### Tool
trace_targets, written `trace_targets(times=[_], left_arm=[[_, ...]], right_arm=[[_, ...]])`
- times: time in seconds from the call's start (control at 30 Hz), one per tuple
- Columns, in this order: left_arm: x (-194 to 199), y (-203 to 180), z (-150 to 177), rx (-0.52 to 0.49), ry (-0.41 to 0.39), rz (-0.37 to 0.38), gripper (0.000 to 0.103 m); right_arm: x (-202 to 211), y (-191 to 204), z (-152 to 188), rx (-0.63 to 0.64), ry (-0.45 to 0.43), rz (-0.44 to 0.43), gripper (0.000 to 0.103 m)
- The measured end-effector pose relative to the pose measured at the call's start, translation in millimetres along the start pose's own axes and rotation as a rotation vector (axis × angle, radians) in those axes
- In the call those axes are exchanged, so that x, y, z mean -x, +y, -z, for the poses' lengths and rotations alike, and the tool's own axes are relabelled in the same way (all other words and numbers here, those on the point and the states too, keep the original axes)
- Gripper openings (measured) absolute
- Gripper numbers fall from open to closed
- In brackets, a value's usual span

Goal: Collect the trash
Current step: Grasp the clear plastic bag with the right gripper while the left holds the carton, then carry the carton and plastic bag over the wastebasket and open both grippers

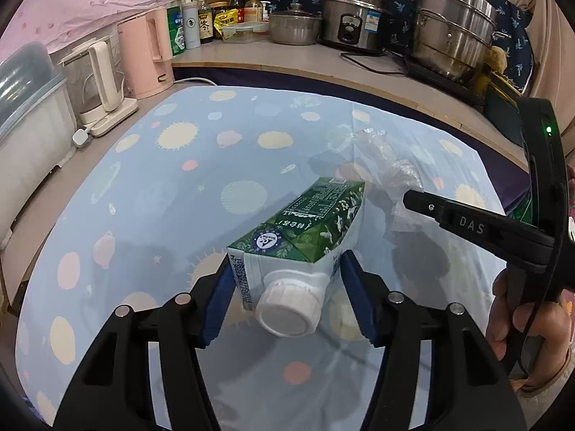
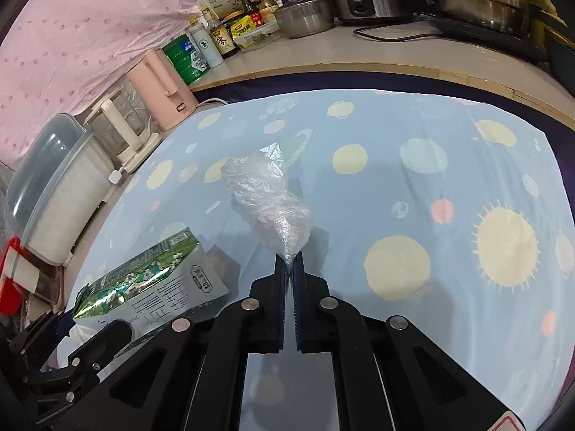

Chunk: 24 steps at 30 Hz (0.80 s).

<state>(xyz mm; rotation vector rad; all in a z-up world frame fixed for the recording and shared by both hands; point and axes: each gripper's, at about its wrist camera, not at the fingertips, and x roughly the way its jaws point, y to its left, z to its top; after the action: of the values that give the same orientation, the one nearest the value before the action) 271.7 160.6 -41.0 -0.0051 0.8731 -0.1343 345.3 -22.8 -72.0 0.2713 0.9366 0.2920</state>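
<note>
Left gripper (image 1: 287, 298) clamps carton (image 1: 309, 230) (green-white); right gripper (image 2: 290, 269) pinches plastic (image 2: 269, 197).

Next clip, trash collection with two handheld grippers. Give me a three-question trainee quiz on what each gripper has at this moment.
1. True or false: the left gripper is clamped on the green and white milk carton.
2. What does the right gripper pinch? A) crumpled clear plastic bag B) white screw cap C) tablecloth
3. Fill in: the carton's cap points ____ the left wrist camera.

Key: 1 true. 2 A. 3 toward.
</note>
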Motion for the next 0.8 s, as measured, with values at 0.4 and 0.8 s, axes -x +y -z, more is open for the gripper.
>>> trace_targets(times=[0.4, 0.8], left_arm=[[63.2, -74.7, 25.2, -0.094, -0.034, 0.099, 0.05], [117.3, -173.4, 56.0, -0.225, -0.06, 0.219, 0.048]], right_arm=[[119.8, -44.1, 64.1, -0.103, -0.093, 0.044, 0.005], [233.1, -125.6, 133.2, -0.249, -0.192, 0.141, 0.005]])
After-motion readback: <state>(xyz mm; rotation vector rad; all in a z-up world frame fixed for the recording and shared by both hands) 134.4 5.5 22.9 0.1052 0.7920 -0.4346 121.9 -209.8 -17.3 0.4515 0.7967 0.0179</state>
